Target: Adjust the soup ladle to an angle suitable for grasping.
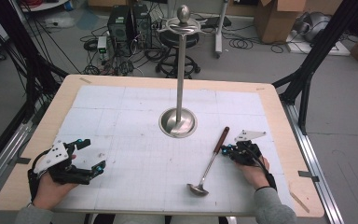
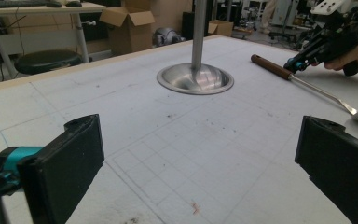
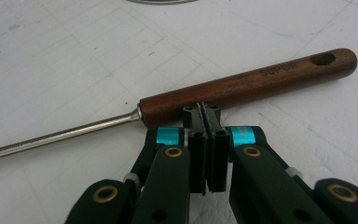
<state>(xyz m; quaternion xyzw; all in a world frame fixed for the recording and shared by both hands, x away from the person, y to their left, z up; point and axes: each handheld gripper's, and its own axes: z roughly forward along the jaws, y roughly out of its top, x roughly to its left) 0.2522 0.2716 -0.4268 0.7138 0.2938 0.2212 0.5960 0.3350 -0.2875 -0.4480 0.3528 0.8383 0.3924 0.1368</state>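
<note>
The right gripper (image 1: 224, 150), jaws pressed together, rests beside the wooden handle of a ladle (image 1: 208, 164) lying near-right on the table (image 1: 284, 135); the left gripper (image 1: 92, 156) rests near-left, jaws wide apart.

The ladle (image 1: 208, 161) has a handle of dark brown wood (image 3: 247, 88), smooth with a soft sheen, and a thin shaft of bright polished metal (image 3: 56, 136). The stand (image 1: 179, 70) is also metal: its round base (image 2: 195, 79) looks brushed and reflects light (almost like a mirror). The mat (image 1: 135, 158) seems matt white, with a faint printed grid and small stains. The table (image 1: 284, 121) edge is pale, plain wood. The right gripper (image 3: 207, 114) looks like matt black plastic with brass-coloured rivets.
</note>
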